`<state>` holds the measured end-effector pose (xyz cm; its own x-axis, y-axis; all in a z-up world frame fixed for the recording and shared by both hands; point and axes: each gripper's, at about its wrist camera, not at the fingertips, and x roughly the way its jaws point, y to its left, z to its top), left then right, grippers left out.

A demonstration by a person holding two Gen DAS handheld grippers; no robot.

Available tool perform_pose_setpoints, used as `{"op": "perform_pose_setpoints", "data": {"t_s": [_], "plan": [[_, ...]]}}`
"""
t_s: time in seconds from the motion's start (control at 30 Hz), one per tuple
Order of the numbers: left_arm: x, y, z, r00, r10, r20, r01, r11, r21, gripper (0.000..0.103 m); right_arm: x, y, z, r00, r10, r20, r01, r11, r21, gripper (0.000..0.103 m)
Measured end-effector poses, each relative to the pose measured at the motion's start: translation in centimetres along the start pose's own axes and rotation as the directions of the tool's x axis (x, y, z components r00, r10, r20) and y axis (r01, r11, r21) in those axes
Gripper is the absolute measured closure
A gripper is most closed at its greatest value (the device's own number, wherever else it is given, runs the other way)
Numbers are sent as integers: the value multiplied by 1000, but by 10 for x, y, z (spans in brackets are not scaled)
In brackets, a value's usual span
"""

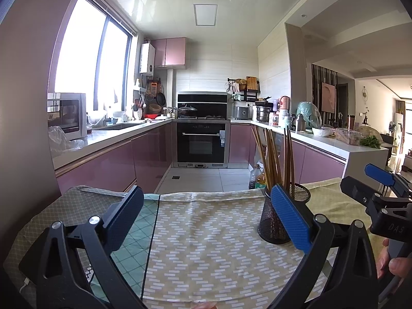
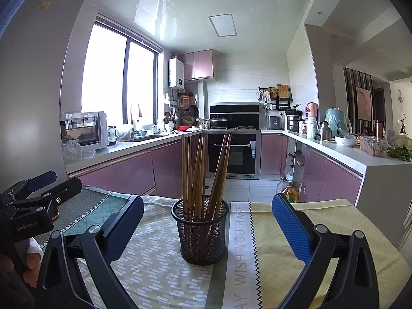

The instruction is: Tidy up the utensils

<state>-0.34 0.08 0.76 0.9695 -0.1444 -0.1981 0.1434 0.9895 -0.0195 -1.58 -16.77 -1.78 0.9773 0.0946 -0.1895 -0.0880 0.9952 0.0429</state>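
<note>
A black mesh cup [image 2: 203, 234] stands upright on the patterned tablecloth [image 2: 154, 270], holding several brown wooden chopsticks [image 2: 199, 170] that lean apart. My right gripper [image 2: 207, 199] is open, its blue pads on either side of the cup and short of it, nothing between them. In the left wrist view the mesh cup [image 1: 267, 221] sits to the right, partly hidden behind my right-hand finger [image 1: 291, 216], with the chopsticks [image 1: 270, 157] rising above it. My left gripper [image 1: 206, 190] is open and empty over bare tablecloth [image 1: 206, 244]. The right gripper [image 1: 356, 175] shows at the right edge.
The table's far edge [image 2: 257, 202] drops to a tiled floor where oil bottles [image 2: 289, 191] stand. Beyond are pink kitchen cabinets [image 2: 116, 172], an oven [image 2: 233, 154] and a crowded counter [image 2: 347, 149]. A hand [image 2: 31, 260] holds the left gripper [image 2: 64, 179] at the left.
</note>
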Motion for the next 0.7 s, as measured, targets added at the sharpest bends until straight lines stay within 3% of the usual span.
{"op": "perform_pose_setpoints", "data": {"t_s": [0.7], "plan": [[0, 0, -1, 1000, -1, -4, 1, 1000, 2, 6, 2, 0, -3, 1000, -5, -7, 6, 1000, 8, 6]]}}
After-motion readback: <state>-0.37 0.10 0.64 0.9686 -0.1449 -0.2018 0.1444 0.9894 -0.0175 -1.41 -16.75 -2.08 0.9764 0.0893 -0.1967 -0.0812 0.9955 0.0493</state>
